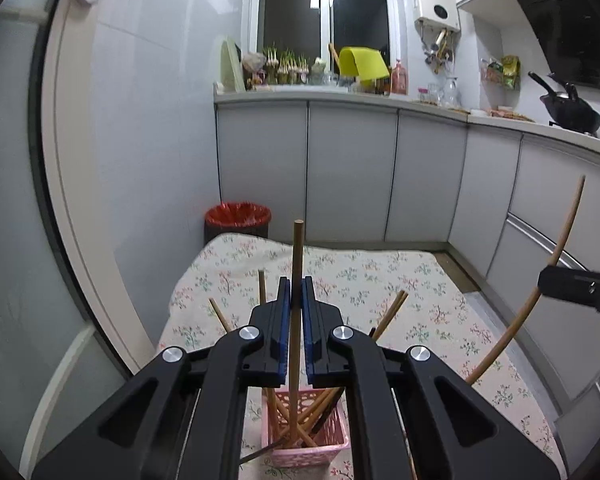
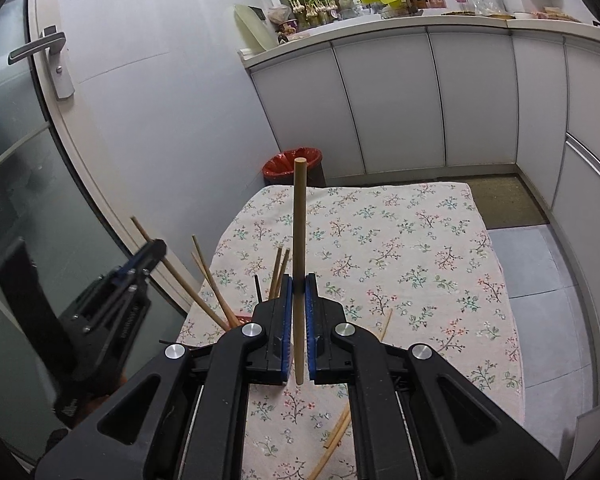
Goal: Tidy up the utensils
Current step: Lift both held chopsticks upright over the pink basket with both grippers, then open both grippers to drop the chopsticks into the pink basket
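Note:
My left gripper is shut on a brown wooden chopstick whose lower end reaches into a pink lattice basket that holds several chopsticks. The right gripper's black body shows at the right edge with a long chopstick. My right gripper is shut on a pale wooden chopstick held upright above the floral tablecloth. The left gripper and the basket's chopsticks show at the left. Loose chopsticks lie on the cloth below.
A red-lined bin stands behind the table. White kitchen cabinets run along the back and right. A glass door with a handle is on the left. A wok sits on the counter.

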Motion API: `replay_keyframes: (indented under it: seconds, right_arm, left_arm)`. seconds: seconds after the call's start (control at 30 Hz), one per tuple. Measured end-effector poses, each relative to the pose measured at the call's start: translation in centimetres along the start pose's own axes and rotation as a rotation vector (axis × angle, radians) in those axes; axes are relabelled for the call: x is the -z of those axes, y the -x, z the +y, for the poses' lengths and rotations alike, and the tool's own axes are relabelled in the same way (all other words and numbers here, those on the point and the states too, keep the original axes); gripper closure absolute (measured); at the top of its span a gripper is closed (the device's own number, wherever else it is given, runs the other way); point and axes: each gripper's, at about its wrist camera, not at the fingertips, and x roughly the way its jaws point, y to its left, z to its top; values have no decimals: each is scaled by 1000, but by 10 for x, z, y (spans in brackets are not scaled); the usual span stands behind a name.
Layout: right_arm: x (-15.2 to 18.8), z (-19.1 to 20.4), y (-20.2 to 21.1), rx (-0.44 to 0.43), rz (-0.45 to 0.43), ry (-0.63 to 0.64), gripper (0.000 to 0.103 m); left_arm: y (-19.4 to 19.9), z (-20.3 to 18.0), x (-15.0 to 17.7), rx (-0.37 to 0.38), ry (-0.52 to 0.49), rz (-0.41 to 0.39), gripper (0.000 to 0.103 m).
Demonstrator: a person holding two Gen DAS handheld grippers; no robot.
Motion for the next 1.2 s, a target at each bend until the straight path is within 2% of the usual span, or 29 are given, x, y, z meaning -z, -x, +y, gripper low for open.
replay_keyframes:
  seconds: [0.07,0.13,0.2,0.5,0.87,0.97,1.03,1.17,1.2]
  right_arm:
    - [-2,3,-2,-14,-12,-4,98]
    - [-3,7,-4,-30,-21,-10,98]
    - [-4,11,-5,-46,-26,-15,98]
    - [-6,27,-23,-93,-34,-23,98]
    - [5,46,-66,-56,6,34,98]
    - [8,46,-72,-60,27,28,91]
    - [7,43,-73,-69,34,14,72]
    - [4,38,-61,-73,18,8,69]
    - [3,36,-57,-73,10,9,64]
  left_arm:
    - [-2,2,1,4,21,14,96]
    - [-1,6,0,6,39,25,86]
    - [6,12,-1,-7,64,18,66]
    - [31,29,5,-18,77,65,52]
    - [31,40,13,-18,102,145,51]
    - [32,40,13,-15,104,151,47]
    - [33,41,13,-9,109,152,44]
    - [37,37,12,11,107,159,39]
    - [38,36,12,17,105,161,37]
